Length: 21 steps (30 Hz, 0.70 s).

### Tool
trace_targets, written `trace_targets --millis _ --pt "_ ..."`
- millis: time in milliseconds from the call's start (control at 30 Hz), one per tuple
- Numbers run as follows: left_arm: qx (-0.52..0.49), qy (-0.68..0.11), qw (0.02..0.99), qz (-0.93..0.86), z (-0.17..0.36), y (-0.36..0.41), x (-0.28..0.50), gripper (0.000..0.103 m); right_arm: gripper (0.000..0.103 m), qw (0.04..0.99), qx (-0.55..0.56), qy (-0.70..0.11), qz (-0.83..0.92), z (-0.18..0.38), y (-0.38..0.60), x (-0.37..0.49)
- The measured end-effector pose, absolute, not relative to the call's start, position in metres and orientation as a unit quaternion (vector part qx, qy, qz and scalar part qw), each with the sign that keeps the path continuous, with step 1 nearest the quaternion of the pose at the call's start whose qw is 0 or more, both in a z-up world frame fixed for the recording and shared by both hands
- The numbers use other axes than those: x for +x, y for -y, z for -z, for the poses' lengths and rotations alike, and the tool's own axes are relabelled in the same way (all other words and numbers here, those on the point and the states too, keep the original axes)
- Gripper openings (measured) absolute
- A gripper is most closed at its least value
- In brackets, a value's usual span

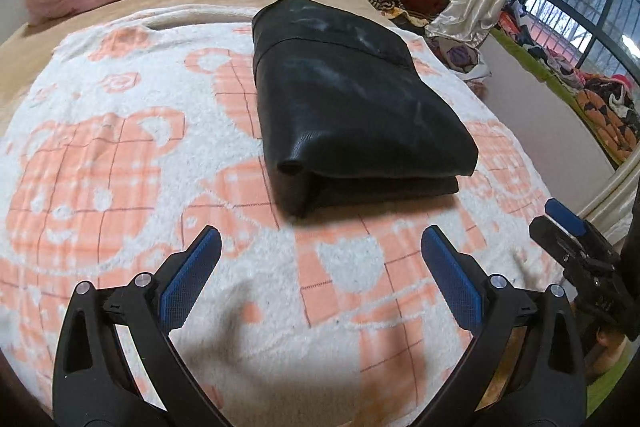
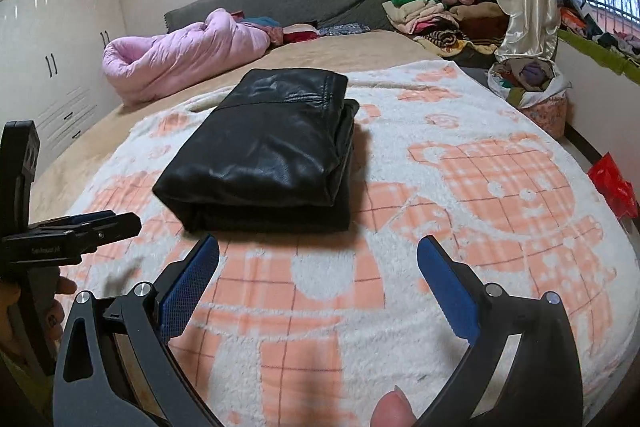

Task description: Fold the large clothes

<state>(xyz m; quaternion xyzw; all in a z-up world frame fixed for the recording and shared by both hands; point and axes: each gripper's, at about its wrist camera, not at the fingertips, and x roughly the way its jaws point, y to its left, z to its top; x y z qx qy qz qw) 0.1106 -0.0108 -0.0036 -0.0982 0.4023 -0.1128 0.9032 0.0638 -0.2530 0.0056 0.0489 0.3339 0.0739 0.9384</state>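
On the bear-print fleece blanket [image 1: 120, 167] the folded black leather jacket [image 1: 352, 99] lies long axis running away, just ahead of both grippers, and left gripper [image 1: 320, 247] and right gripper [image 2: 318, 255] gape wide, empty, about equally near.

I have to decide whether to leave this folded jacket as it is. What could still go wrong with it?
1. The black leather jacket looks stiff, and its layers bulge at the near edge, so it may spring open.
2. The left gripper and right gripper are open and off it; nothing presses the fold down on the soft fleece blanket.
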Motion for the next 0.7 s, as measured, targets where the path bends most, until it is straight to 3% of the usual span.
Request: trace_targets --millis 700 --pt "-0.092 -0.388 0.911 0.102 0.002 0.0127 0.1007 0.094 0.099 0.936 0.042 -0.343 -0.069 -0.0025 0.2472 0.0637"
